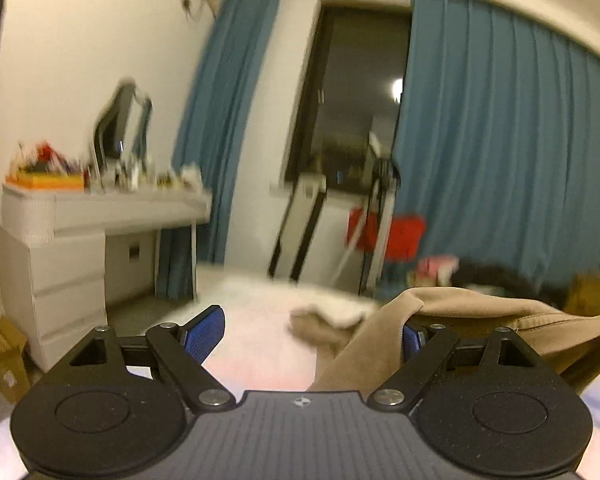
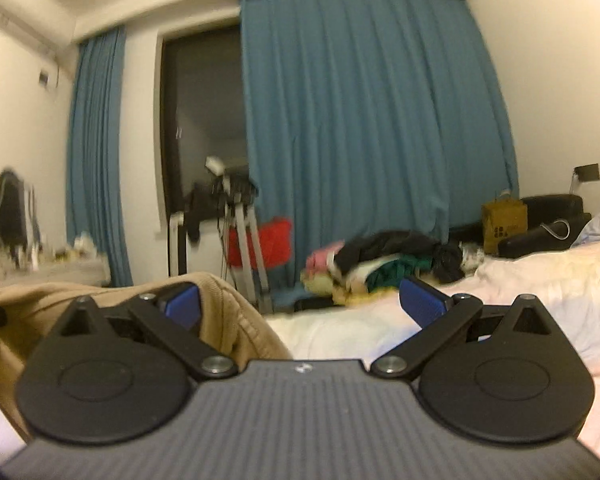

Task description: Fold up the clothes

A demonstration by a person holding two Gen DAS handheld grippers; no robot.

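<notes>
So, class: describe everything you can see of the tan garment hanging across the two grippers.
The tan garment is soft beige cloth, ribbed along one edge in the right wrist view. It hangs raised above the pale bed, draped over the left gripper's right-hand finger and the right gripper's left-hand finger, sagging in folds. Both grippers' jaws stand wide; neither visibly pinches it. Its overall shape cannot be made out.

Tan garment (image 1: 476,312), plain, ribbed along one edge in the right wrist view — draped over blue pads (image 1: 204,330) on a black left gripper (image 1: 312,332). The right gripper (image 2: 300,304) is the same black with blue. Bed cover (image 2: 520,280) white going pinkish. Curtains (image 2: 360,120) teal-blue, unpatterned. Red bag (image 2: 278,244) by them — and a heap of clothes (image 2: 380,260) in black, pink, green, yellow.
</notes>
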